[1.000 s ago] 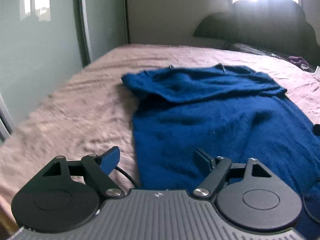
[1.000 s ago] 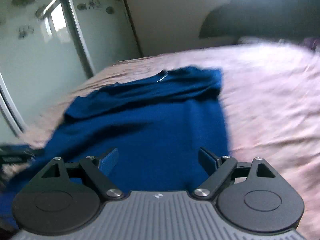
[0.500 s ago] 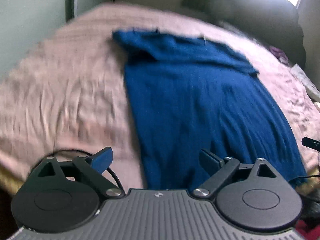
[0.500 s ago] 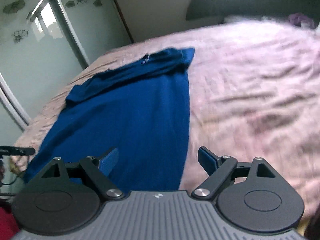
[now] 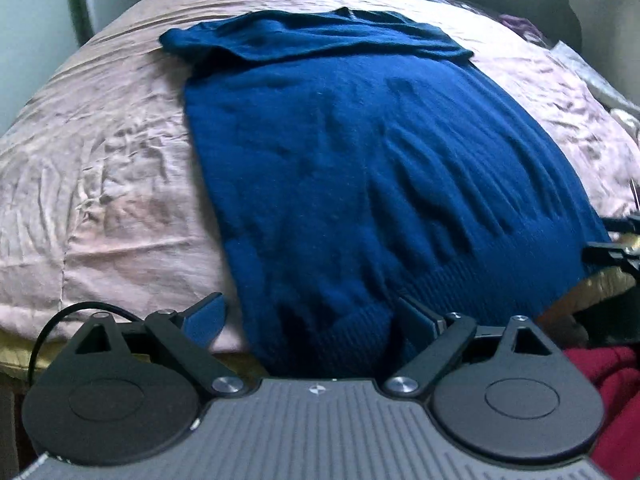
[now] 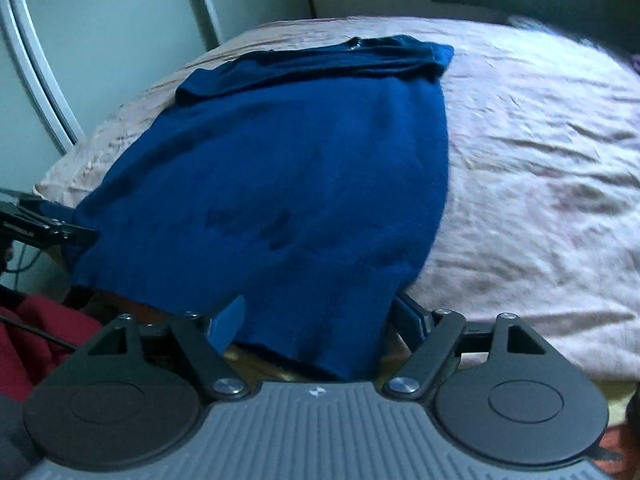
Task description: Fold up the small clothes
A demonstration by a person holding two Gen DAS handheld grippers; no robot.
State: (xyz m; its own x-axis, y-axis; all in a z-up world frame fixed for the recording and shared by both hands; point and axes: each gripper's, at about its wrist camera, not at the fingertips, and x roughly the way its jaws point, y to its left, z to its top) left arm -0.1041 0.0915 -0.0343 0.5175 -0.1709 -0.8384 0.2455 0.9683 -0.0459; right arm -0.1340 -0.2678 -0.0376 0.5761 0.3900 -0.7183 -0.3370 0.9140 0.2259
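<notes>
A blue sweater (image 5: 360,168) is spread flat on the pink bed (image 5: 100,184), its hem hanging over the near edge. The left gripper (image 5: 308,320) is held wide, released, at the hem's left corner. The right gripper (image 6: 316,320), jaws just closing, brackets the right corner, not yet clenched.

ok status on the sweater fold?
Left tool open, right tool open with jaws just closing, each straddling a hem corner. Blue sweater flat on the bed, top already folded. Nothing blocking.
</notes>
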